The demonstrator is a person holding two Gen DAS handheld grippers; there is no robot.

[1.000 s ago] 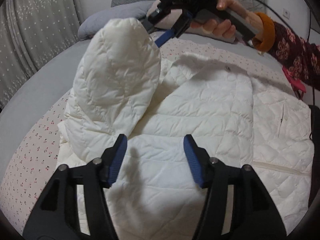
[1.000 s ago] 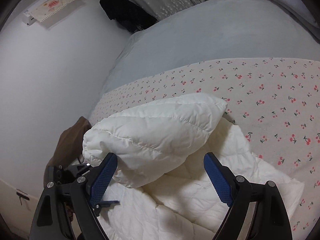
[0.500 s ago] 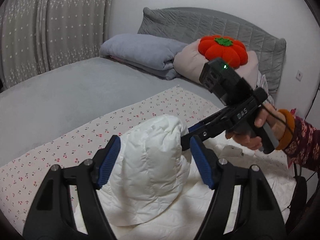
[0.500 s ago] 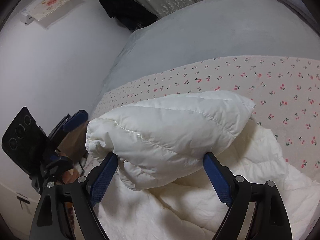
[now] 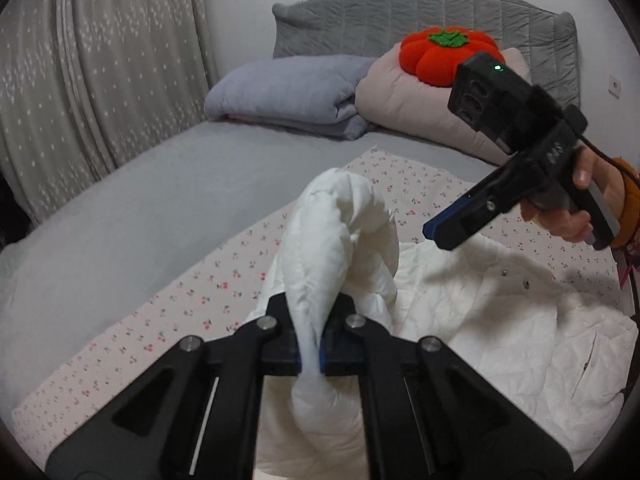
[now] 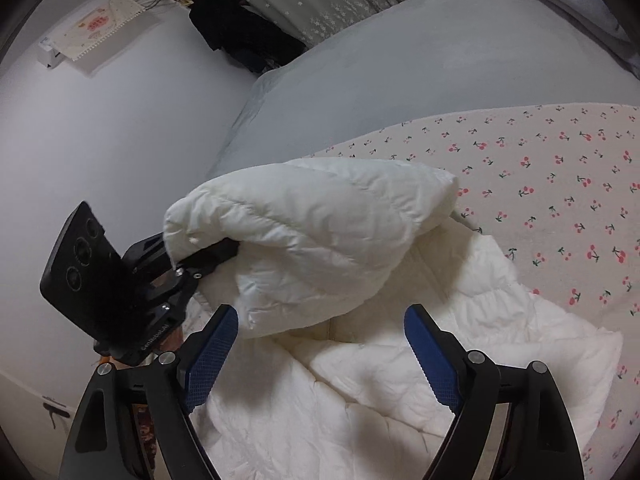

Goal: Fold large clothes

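A white quilted jacket (image 5: pixel 500 320) lies spread on a cherry-print sheet (image 5: pixel 180 320) on the bed. One puffy sleeve (image 5: pixel 340 220) is raised off it. My left gripper (image 5: pixel 310 332) is shut on the lower part of this sleeve, the fabric pinched between its blue pads. In the right wrist view the same sleeve (image 6: pixel 320 240) arches over the jacket body (image 6: pixel 360 400), with the left gripper (image 6: pixel 208 256) clamped at its left end. My right gripper (image 6: pixel 320 320) is open just short of the sleeve, nothing between its fingers. In the left wrist view that gripper (image 5: pixel 444 232) hovers to the right of the sleeve, held by a hand.
A grey bedspread (image 5: pixel 140 200) stretches to the left. At the headboard (image 5: pixel 400 16) sit a folded grey blanket (image 5: pixel 288 92), a pale pillow (image 5: pixel 420 108) and an orange pumpkin cushion (image 5: pixel 444 52). Grey curtains (image 5: pixel 100 60) hang on the left. A white wall (image 6: pixel 100 140) borders the bed.
My left gripper has shut on the sleeve, which stood between its open fingers before, and has lifted it. The right gripper has drawn away to the sleeve's right, still open.
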